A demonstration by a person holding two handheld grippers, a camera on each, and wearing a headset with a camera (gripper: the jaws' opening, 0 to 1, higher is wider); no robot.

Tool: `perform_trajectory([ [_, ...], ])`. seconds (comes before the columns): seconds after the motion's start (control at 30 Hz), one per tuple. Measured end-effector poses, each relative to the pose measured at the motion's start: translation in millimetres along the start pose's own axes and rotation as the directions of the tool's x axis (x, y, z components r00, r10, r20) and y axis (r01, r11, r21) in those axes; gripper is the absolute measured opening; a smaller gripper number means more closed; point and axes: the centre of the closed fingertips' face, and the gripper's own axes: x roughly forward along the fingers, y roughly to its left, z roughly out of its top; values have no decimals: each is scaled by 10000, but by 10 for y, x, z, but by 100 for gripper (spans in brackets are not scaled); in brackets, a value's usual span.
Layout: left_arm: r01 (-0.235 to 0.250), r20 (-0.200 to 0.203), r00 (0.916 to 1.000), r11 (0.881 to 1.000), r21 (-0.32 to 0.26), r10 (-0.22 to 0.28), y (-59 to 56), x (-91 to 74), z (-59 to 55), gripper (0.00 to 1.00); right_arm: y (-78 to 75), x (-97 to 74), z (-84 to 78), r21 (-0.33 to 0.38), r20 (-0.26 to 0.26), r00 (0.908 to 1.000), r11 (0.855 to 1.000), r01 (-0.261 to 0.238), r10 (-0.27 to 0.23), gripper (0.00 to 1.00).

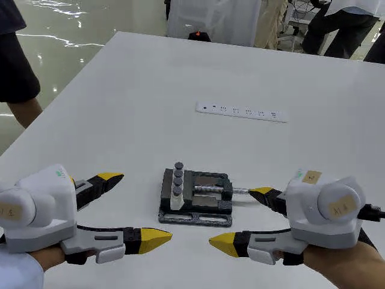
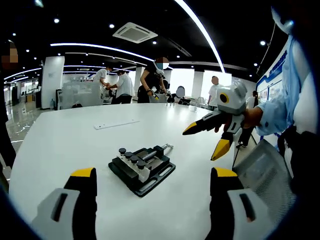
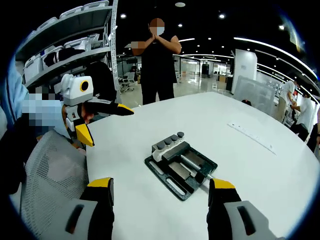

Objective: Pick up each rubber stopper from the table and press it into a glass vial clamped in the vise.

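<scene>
**Q:** Surface, room?
**A:** White table (image 1: 180, 78), power strip (image 1: 240, 112) at the far side, glossy floor (image 1: 72, 24) beyond.
**Q:** Legible marks?
**A:** Gripper labels (image 1: 311, 177): unreadable.
**Q:** Tongs, workpiece?
**A:** Left gripper (image 1: 141, 206) and right gripper (image 1: 236, 215): spread wide, empty. Vise (image 1: 204, 201) sits between them near the edge. Four stoppers (image 1: 178, 179) sit in clamped vials (image 1: 177, 202), glass largely hidden.

Head view looks down from close above; both gripper views face inward, low, sharing the vise (image 2: 142, 169).

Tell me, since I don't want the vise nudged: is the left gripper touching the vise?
Apart. The right gripper view shows the left gripper open, off to one side, with a stretch of bare white table between it and the vise.
</scene>
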Motion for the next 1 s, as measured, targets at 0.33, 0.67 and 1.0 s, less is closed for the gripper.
perform_trajectory([
  [0.33,-137,20,9999,9999,-31,137,18,-102,3,95,-46,-145,-54,284,402,9983,9988,400,-411,84],
  [0.67,-148,93,9998,9999,-2,148,21,-154,31,96,-155,-205,-9,190,844,9933,9968,773,-787,92],
  [1.0,-242,103,9997,9997,23,242,29,-189,32,96,-139,-203,-84,70,688,9955,9978,654,-658,92],
])
